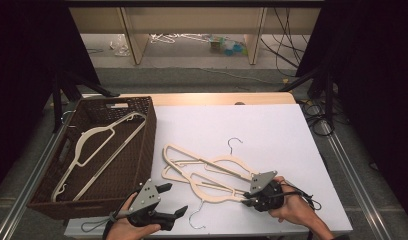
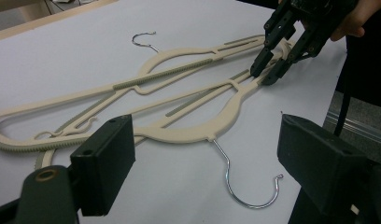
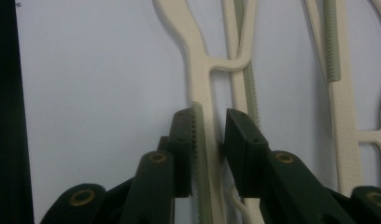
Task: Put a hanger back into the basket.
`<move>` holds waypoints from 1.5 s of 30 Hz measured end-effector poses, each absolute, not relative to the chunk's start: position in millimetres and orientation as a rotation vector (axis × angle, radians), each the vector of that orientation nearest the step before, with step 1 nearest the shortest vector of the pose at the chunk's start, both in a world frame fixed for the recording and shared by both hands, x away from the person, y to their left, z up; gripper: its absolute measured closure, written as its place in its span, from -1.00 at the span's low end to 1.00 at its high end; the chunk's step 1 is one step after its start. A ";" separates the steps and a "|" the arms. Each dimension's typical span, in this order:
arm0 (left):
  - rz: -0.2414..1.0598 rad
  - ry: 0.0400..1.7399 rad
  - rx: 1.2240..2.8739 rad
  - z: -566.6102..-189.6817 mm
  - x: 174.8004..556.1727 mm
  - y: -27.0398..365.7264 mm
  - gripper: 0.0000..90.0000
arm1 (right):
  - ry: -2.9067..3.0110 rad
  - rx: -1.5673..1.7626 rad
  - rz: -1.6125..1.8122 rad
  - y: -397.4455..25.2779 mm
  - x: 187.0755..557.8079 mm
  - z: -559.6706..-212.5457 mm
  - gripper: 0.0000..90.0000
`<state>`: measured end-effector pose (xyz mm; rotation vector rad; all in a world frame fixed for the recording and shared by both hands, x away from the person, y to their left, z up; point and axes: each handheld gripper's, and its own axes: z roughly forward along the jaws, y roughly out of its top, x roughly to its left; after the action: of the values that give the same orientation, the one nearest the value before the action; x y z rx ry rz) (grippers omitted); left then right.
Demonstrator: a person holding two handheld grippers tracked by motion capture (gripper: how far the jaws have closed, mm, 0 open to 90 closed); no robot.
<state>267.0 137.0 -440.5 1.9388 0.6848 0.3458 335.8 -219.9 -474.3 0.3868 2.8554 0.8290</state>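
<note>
White sheeting is covering the worktop [image 1: 272,125], with a wicker basket [image 1: 147,135] sitting at its left edge holding one hanger [image 1: 99,150]. From the high view, two cream hangers are lying overlapped near the front edge, long axes running from front right toward the basket; the near hanger [image 1: 212,192] is pointing its hook [image 1: 196,220] at the front edge. The right gripper [image 1: 248,199] is reaching its right end, while the left gripper [image 1: 174,200] is hovering released, jaws wide apart.

Along the left gripper view, the near hanger [image 2: 188,126] is lying flat between spread fingers [image 2: 104,158].

Through the right gripper view, fingers [image 3: 184,140] are straddling the hanger's arm [image 3: 203,154], one side touching, not fully clenched.
</note>
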 end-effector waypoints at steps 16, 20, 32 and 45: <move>0.493 0.609 2.144 -457.6 286.3 115.4 -0.45 | 2.913 0.349 0.850 -225.4 332.5 -447.5 0.76; 0.517 0.574 2.192 -465.6 296.7 105.5 -0.40 | 2.910 0.380 0.843 -226.3 330.0 -445.1 0.76; 0.569 0.423 2.303 -482.9 314.0 83.0 -0.34 | 2.925 0.371 0.858 -231.2 325.0 -433.8 0.76; 0.642 0.173 2.316 -490.8 323.8 70.9 -0.10 | 2.928 0.360 0.873 -234.0 325.4 -431.8 0.76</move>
<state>323.8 70.9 -490.8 2.3164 0.1729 0.6415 325.4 -234.0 -431.8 0.3601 2.9277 0.8734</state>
